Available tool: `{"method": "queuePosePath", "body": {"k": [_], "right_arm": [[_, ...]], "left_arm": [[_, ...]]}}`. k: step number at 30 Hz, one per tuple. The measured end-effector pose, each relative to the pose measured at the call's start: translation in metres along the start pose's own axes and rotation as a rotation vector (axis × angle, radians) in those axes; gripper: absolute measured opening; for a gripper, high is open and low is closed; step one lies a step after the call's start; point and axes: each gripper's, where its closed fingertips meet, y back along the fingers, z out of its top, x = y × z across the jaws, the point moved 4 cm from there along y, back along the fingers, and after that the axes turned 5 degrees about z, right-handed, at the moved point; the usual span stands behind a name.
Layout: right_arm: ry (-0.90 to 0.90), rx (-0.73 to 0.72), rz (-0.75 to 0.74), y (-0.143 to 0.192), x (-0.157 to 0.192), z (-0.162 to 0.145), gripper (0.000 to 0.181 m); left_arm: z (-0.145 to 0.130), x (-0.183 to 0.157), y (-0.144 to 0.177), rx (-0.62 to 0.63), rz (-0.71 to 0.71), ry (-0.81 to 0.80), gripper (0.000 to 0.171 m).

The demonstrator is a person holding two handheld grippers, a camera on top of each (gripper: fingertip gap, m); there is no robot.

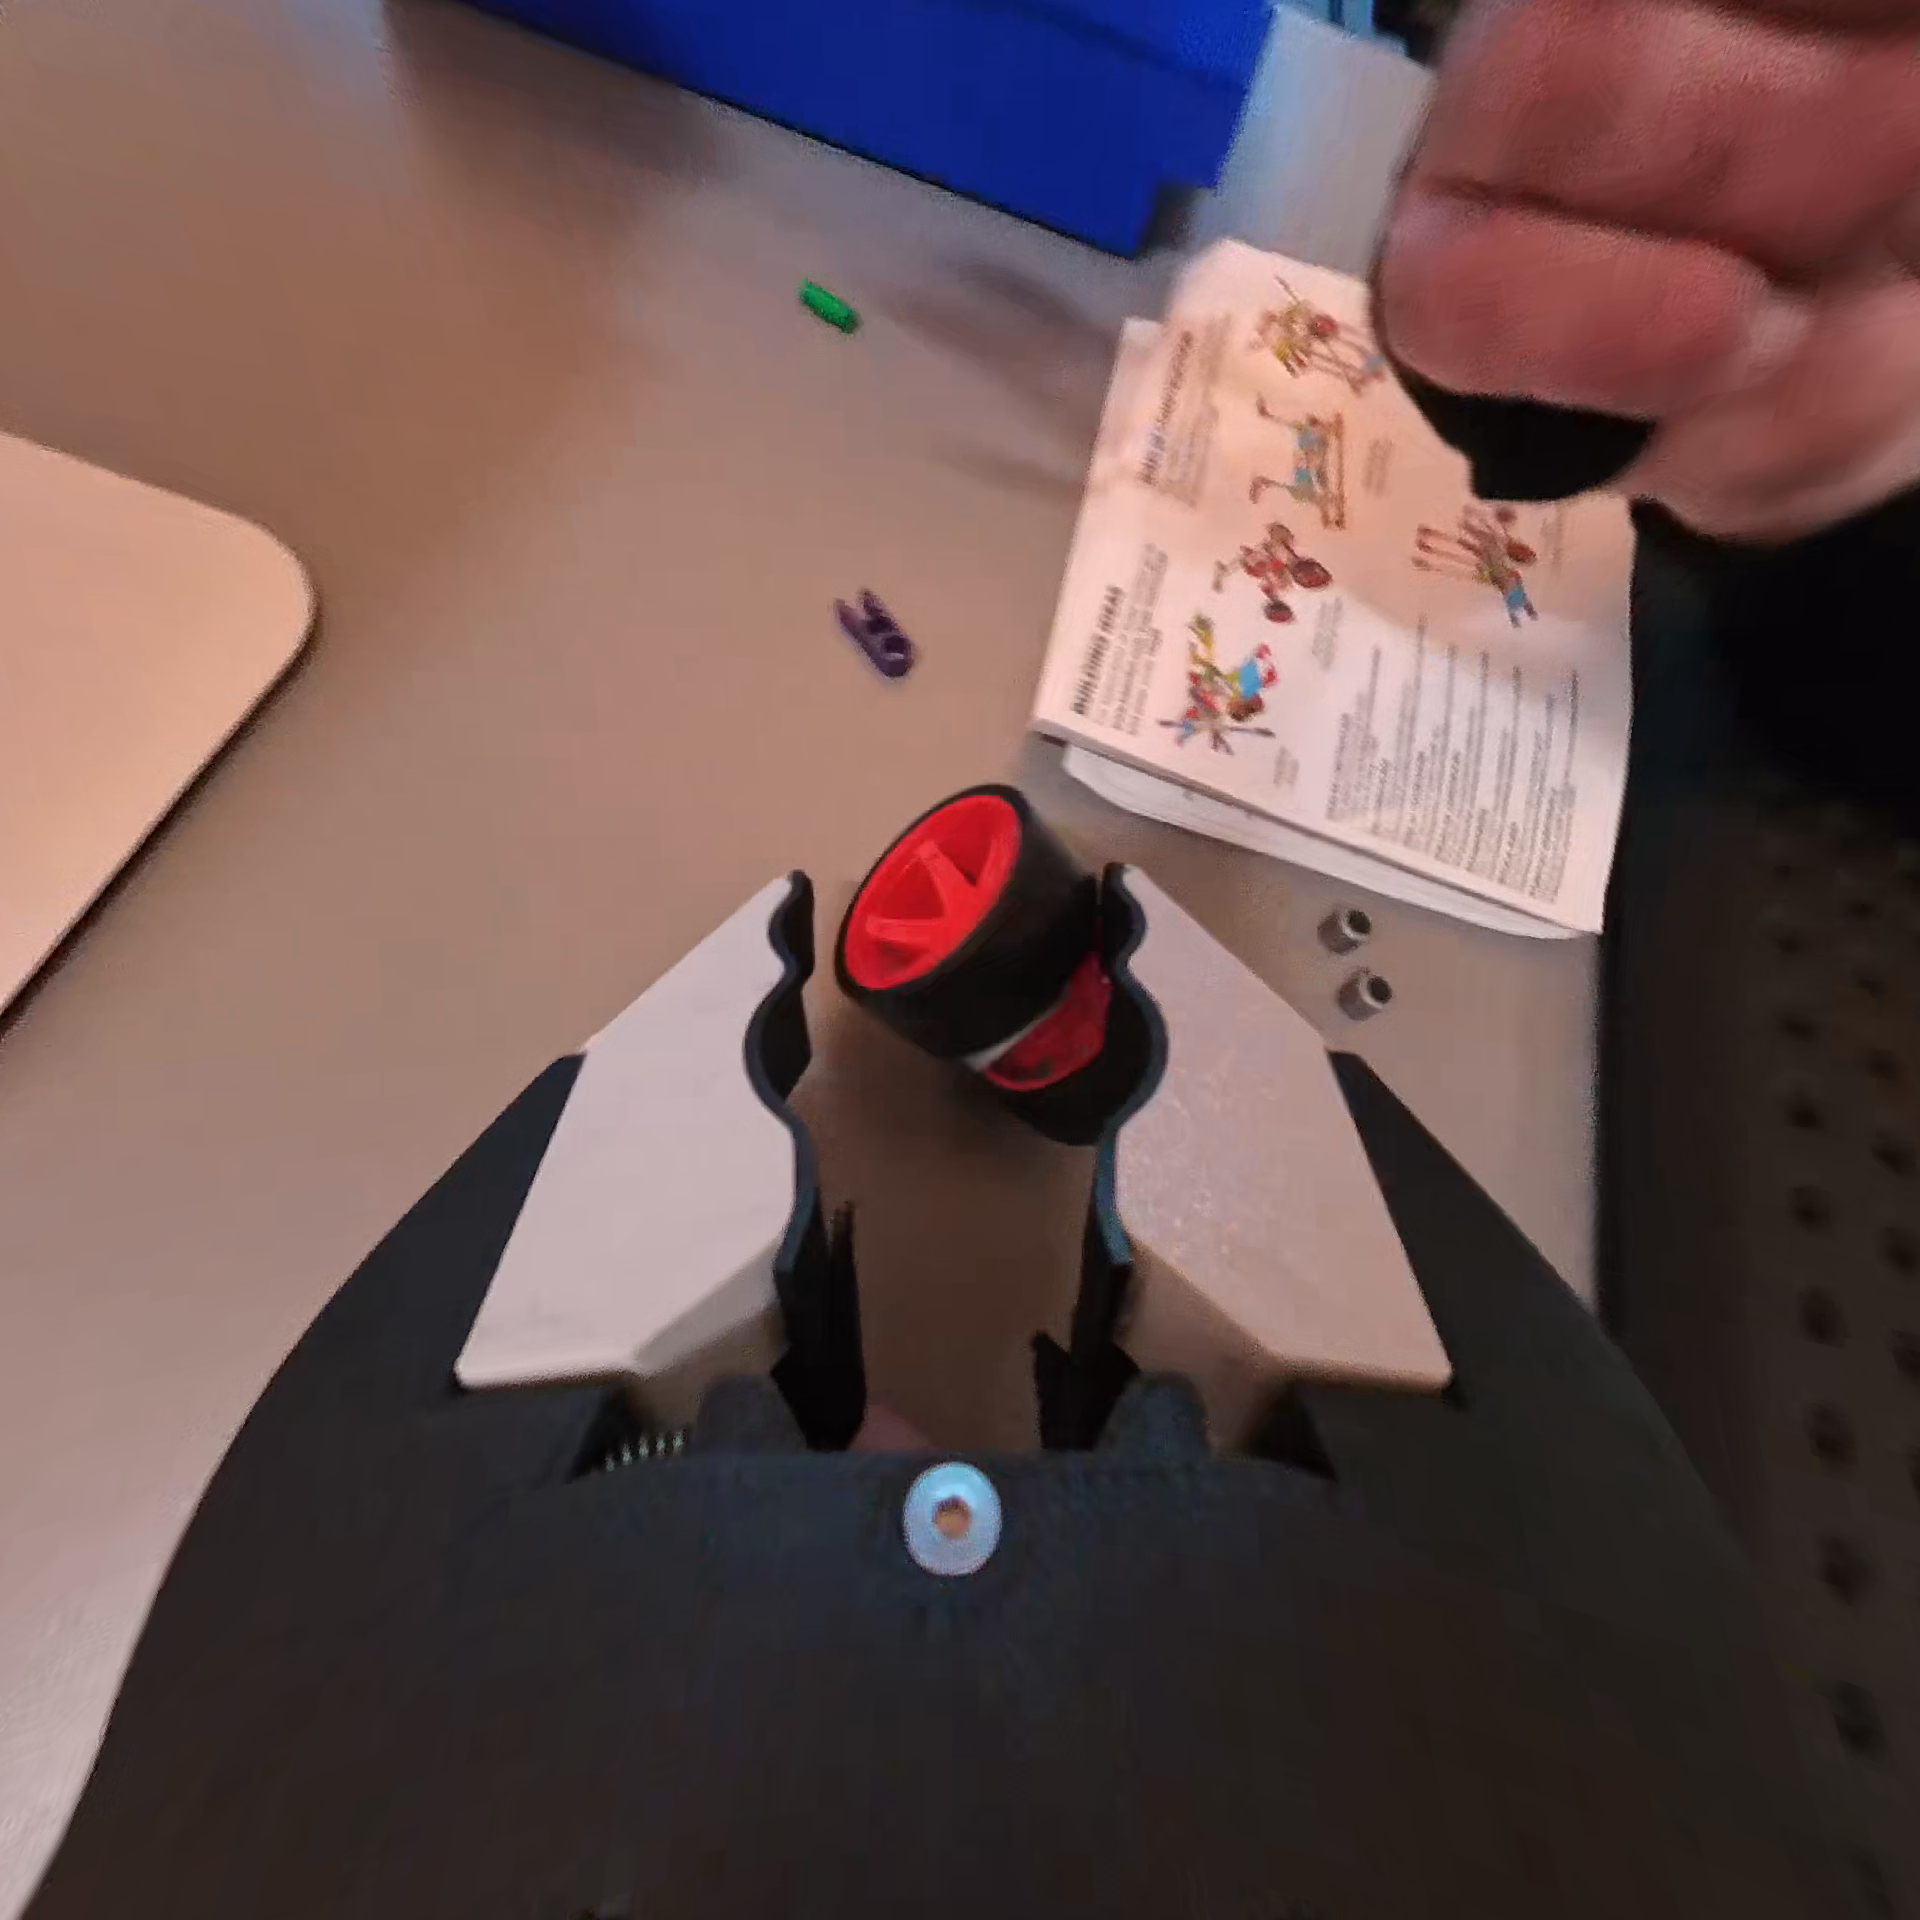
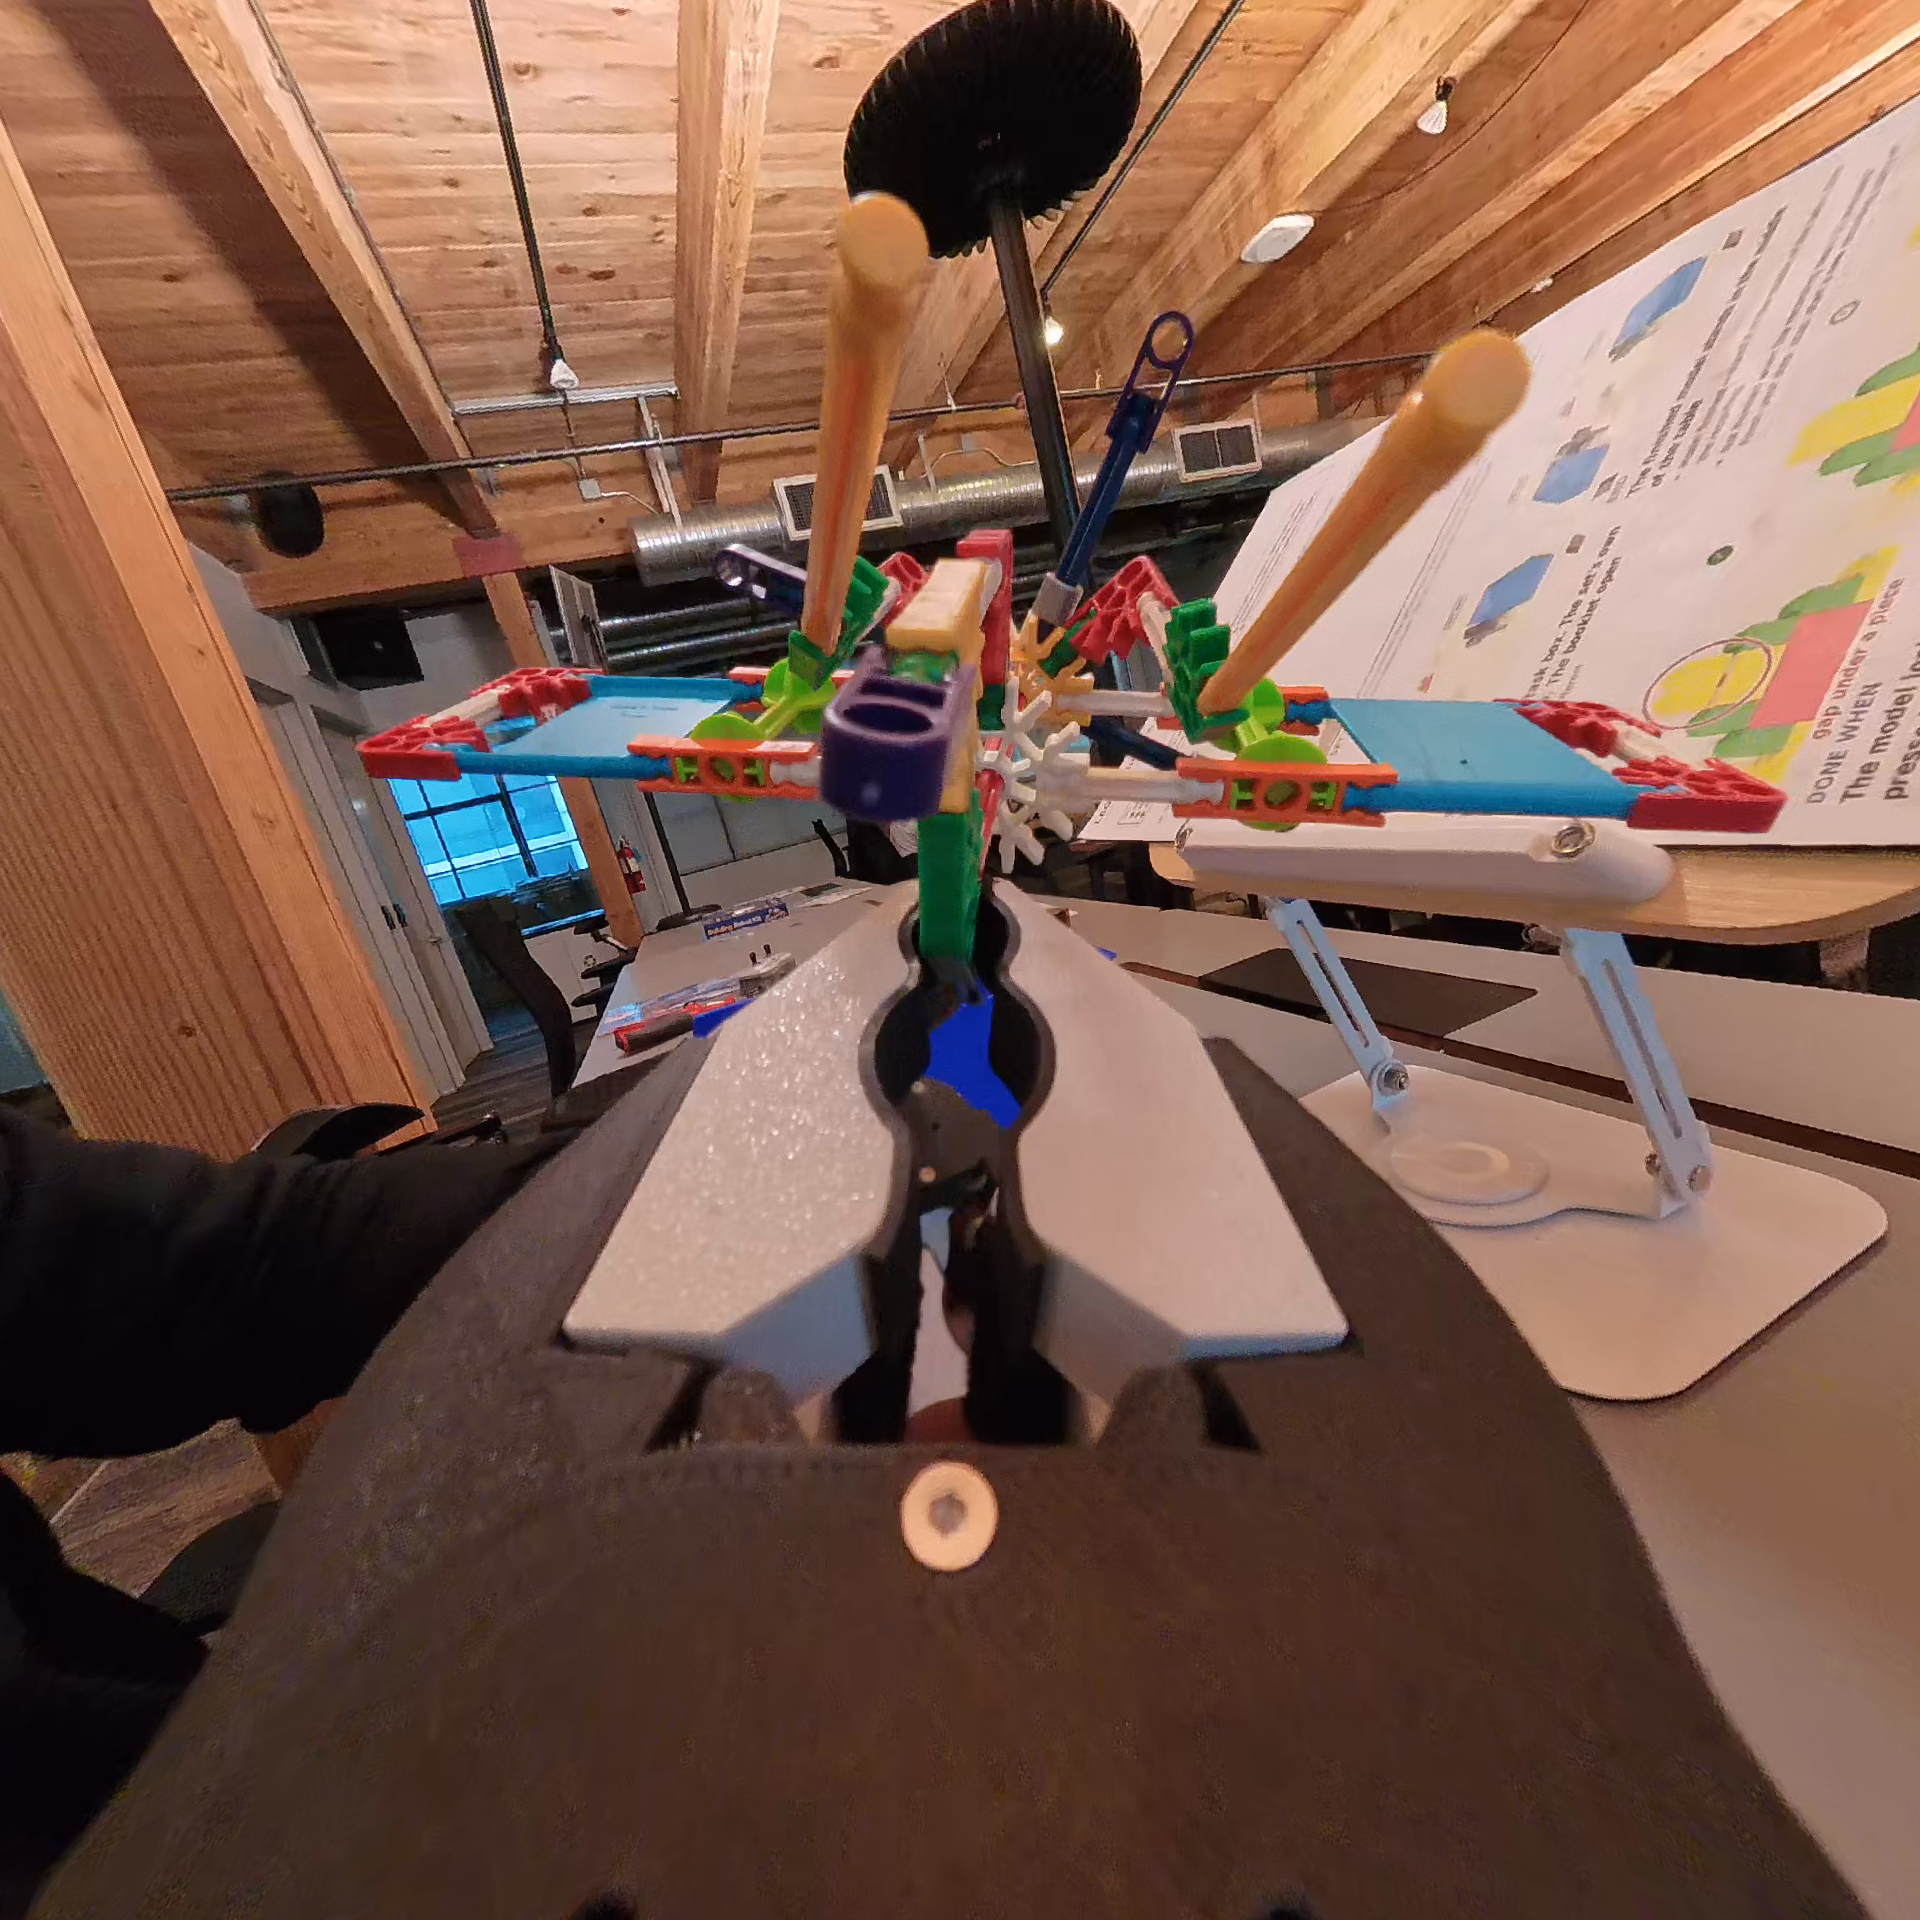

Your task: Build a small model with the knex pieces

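In the left wrist view my left gripper (image 1: pixel 956 888) is open just above the grey table (image 1: pixel 520 520). A pair of black wheels with red hubs (image 1: pixel 935 914) lies between its fingertips and leans against the right finger (image 1: pixel 1127 977); a small gap separates it from the left finger. In the right wrist view my right gripper (image 2: pixel 961 914) is shut on a green piece (image 2: pixel 945 883) at the base of a multi-coloured construction-toy model (image 2: pixel 1039 727), held up in the air. The model has blue panels, two tan rods, a purple connector and a black gear (image 2: pixel 992 125) on a black rod.
A purple connector (image 1: pixel 875 636), a green piece (image 1: pixel 829 304) and two small grey sleeves (image 1: pixel 1351 961) lie on the table. An instruction booklet (image 1: pixel 1351 665), a blue box (image 1: pixel 935 94) and a tan board (image 1: pixel 125 644) surround them. A hand (image 1: pixel 1662 208) holds something black. A white stand (image 2: pixel 1662 1268) carries a printed sheet. My hands' fingertips stand some 20 cm from each other.
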Motion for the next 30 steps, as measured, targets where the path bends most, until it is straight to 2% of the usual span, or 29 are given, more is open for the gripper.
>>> {"method": "queuePosePath", "body": {"k": [1,4,7,9,10,14,16,19,21,23,25,28,30], "right_arm": [[0.0,0.004,0.0,0.0,0.0,-0.001,0.002],[-0.004,0.008,-0.005,0.001,-0.002,-0.001,0.002],[-0.014,0.025,-0.009,0.002,-0.005,-0.004,0.002],[-0.018,0.039,-0.016,0.003,-0.008,-0.007,0.001],[-0.02,0.046,-0.021,0.003,-0.009,-0.009,0.001],[-0.024,0.062,-0.042,0.005,-0.015,-0.014,0.001],[-0.03,0.07,-0.046,0.004,-0.017,-0.017,0.002],[-0.039,0.094,-0.036,0.001,-0.018,-0.024,0.001],[-0.042,0.11,-0.027,-0.001,-0.018,-0.029,0.002],[-0.042,0.121,-0.025,-0.002,-0.019,-0.032,0.001],[-0.045,0.125,-0.029,-0.001,-0.02,-0.033,0.001],[-0.047,0.123,-0.039,0.001,-0.023,-0.032,0.001],[-0.049,0.124,-0.049,0.003,-0.025,-0.032,0.001]], "left_arm": [[0.001,0.005,0.001,-0.007,-0.002,0.018,0.053],[0.008,0.007,0.013,-0.063,0.002,-0.02,0.068],[0.007,-0.001,0.019,-0.075,-0.01,-0.169,0.077],[0.001,0.006,0.014,-0.027,0.089,-0.281,0.088],[0.002,0.007,0.013,-0.038,0.124,-0.318,0.084],[-0.011,0.016,0.004,0.052,0.241,-0.41,0.079],[-0.016,0.019,0.003,0.093,0.269,-0.388,0.077],[-0.007,0.009,0.011,0.012,0.187,-0.313,0.067],[0.0,0.008,0.021,-0.045,0.145,-0.241,0.074],[0.002,0.017,0.029,-0.071,0.167,-0.213,0.078],[0.0,0.014,0.029,-0.075,0.137,-0.219,0.067],[-0.011,0.002,0.012,0.0,0.145,-0.287,0.067],[-0.015,-0.008,-0.002,0.019,0.156,-0.35,0.059]]}}
